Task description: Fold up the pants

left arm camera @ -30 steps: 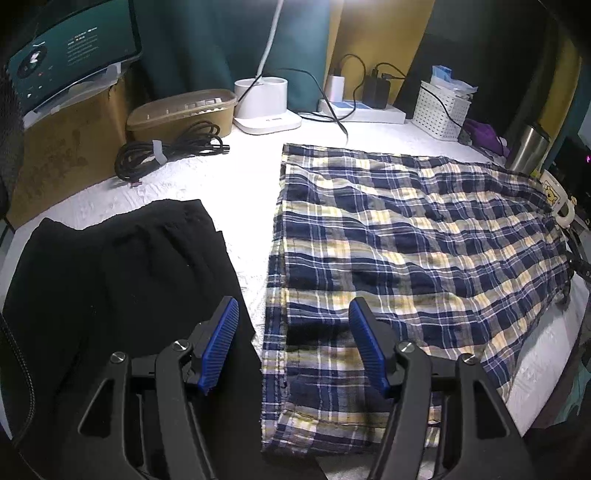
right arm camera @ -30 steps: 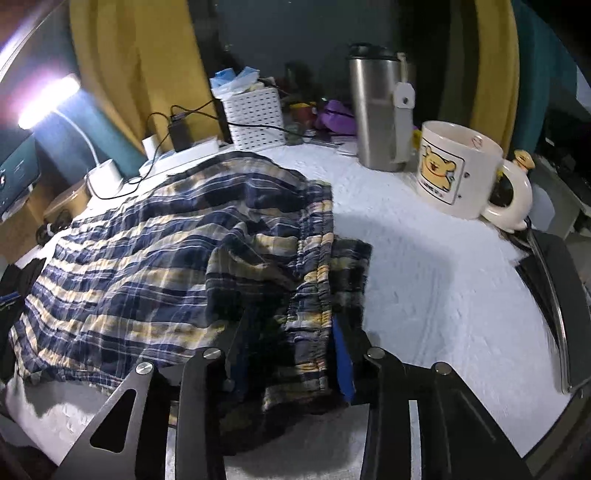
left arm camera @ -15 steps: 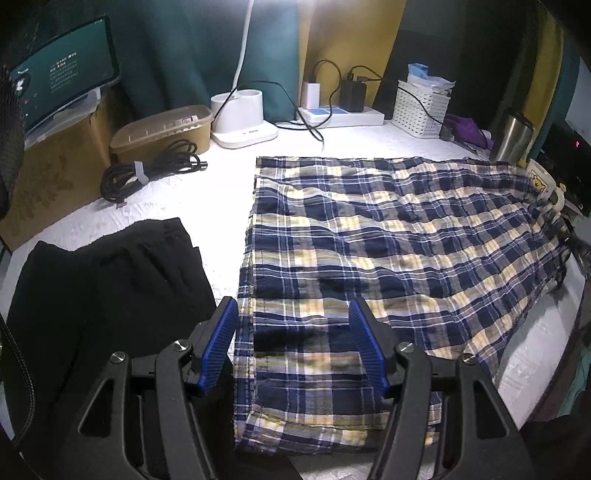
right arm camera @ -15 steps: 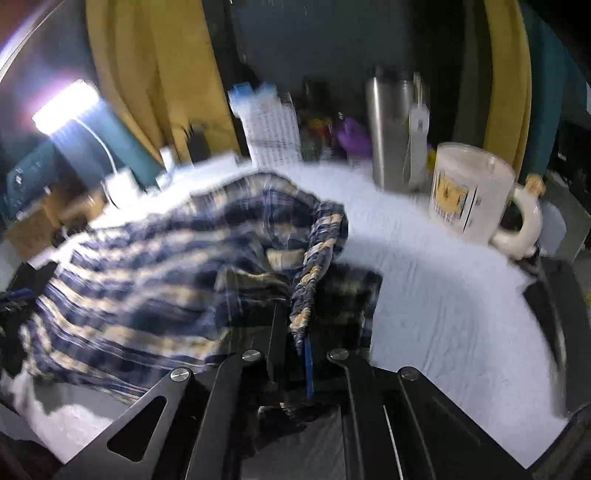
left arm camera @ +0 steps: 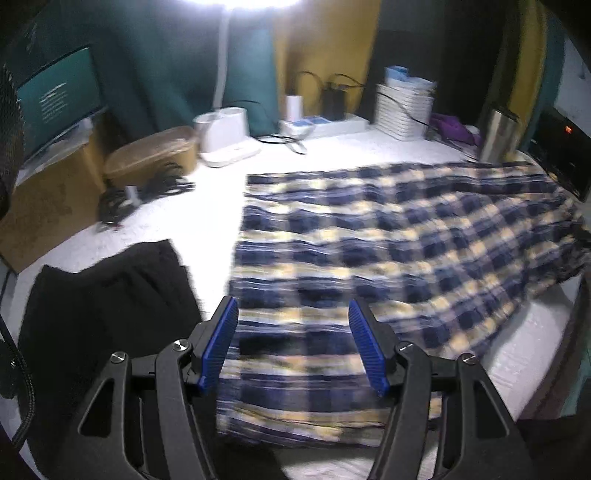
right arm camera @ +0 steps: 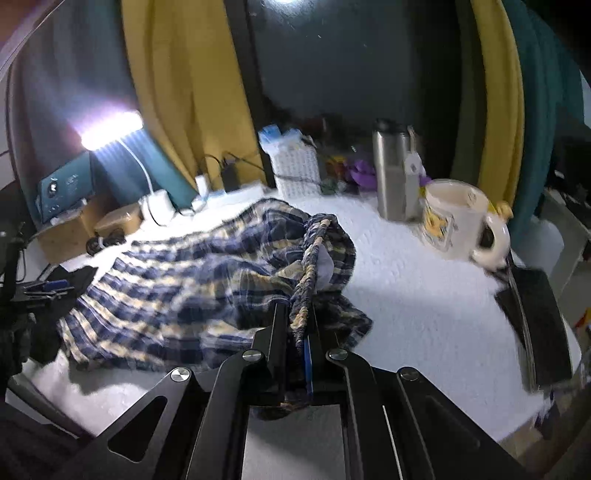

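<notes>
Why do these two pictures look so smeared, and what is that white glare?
Left wrist view: motion blur smears the plaid pants, while the open left tool stays sharp; a lamp overexposes the top edge. Right wrist view: the mug and pants are blurred, the lamp flares at left, and the fisheye bends the table edge.

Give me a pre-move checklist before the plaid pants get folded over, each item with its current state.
1. Right claw has the waistband end of the plaid pants: ok, shut on a bunched edge lifted off the table.
2. Left claw has the hem end: not ok, open, its pads either side of the cloth.
3. Pants lie flat: not ok at the right end, where the fabric is heaped.
4. Mug and steel tumbler are apart from the cloth: ok, white table shows between.
5. Black garment is off the pants: cannot tell, the edges look close in a blurred view.
</notes>
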